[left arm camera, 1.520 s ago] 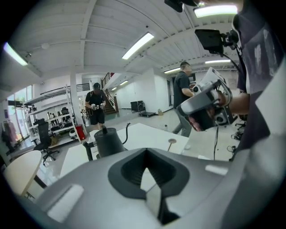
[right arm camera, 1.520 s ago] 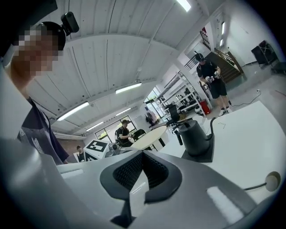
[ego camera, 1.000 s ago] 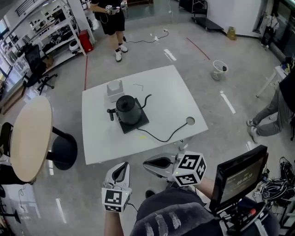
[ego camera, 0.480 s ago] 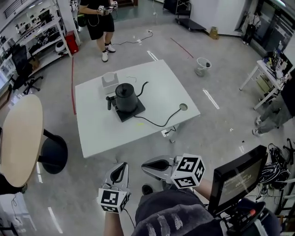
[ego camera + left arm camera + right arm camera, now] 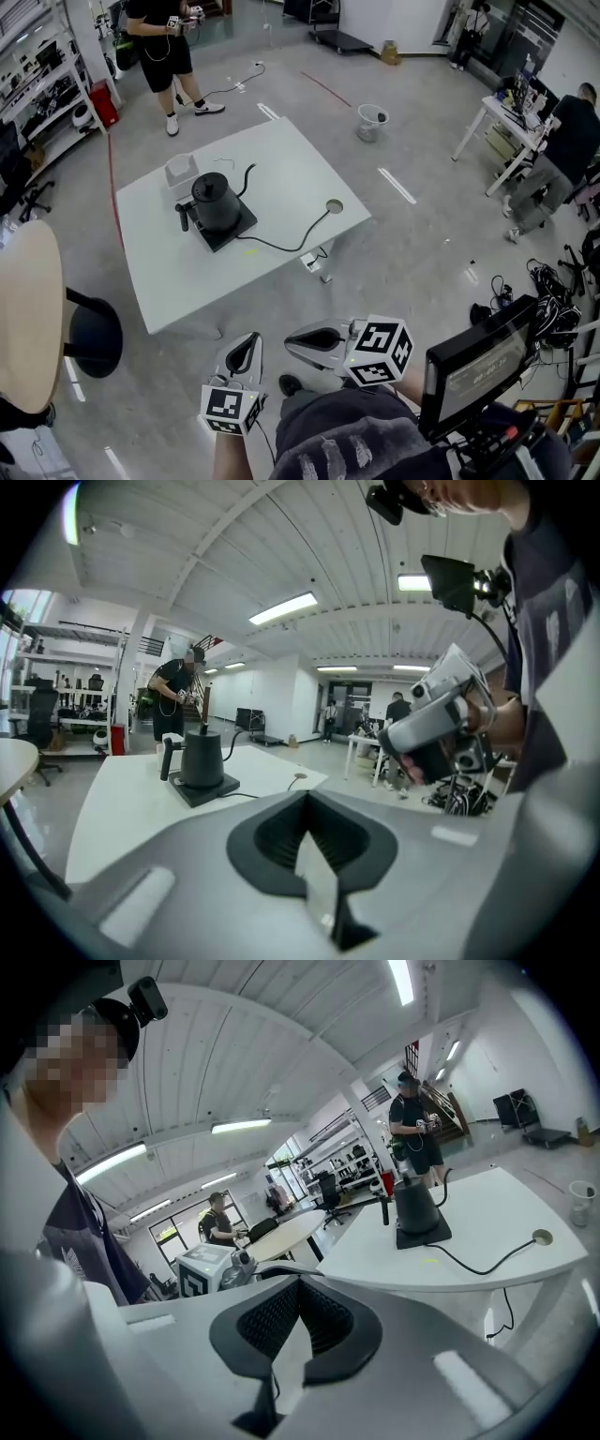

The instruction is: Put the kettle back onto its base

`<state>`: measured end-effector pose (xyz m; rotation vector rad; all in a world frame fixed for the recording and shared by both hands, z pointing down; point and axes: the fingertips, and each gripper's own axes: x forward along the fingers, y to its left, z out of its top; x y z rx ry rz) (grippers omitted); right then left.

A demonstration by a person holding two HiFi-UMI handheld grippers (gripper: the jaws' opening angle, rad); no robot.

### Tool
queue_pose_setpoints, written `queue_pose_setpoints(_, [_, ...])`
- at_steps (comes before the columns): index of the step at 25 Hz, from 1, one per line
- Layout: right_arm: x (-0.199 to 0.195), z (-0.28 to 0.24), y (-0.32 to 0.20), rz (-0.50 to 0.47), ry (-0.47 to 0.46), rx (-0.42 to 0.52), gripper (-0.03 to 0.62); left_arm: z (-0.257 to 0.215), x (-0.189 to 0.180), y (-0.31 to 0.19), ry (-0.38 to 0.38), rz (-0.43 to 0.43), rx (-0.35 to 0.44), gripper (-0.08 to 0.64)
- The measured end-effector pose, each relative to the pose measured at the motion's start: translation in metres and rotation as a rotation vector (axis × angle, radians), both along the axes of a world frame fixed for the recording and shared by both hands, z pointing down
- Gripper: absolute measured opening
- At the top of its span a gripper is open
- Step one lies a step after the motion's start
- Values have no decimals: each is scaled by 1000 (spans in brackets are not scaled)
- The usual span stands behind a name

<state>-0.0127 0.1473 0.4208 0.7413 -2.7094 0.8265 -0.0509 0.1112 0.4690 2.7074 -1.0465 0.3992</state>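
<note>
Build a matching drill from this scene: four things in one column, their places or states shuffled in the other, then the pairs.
1 kettle
2 white box
3 bucket
4 left gripper

A on the floor beyond the white table
B on its black base
C jaws shut, empty
D on the table beside the kettle

Pairs: 1-B; 2-D; 3-A; 4-C

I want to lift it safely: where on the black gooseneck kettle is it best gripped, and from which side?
Probably its upright bar handle, approached from the side opposite the thin curved spout, left in the head view. The handle stands clear of the round body of the black gooseneck kettle, so jaws could close around it.
</note>
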Motion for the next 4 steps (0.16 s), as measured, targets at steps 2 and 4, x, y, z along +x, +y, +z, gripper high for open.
queue_pose_setpoints(2, [14,-4,2,5,-9,4,2,-3,13,1,-12,4,-4,2])
queue_pose_setpoints(4, [28,-7,3,10,-17,9,2,-5,25,1,-22,7,-6,2])
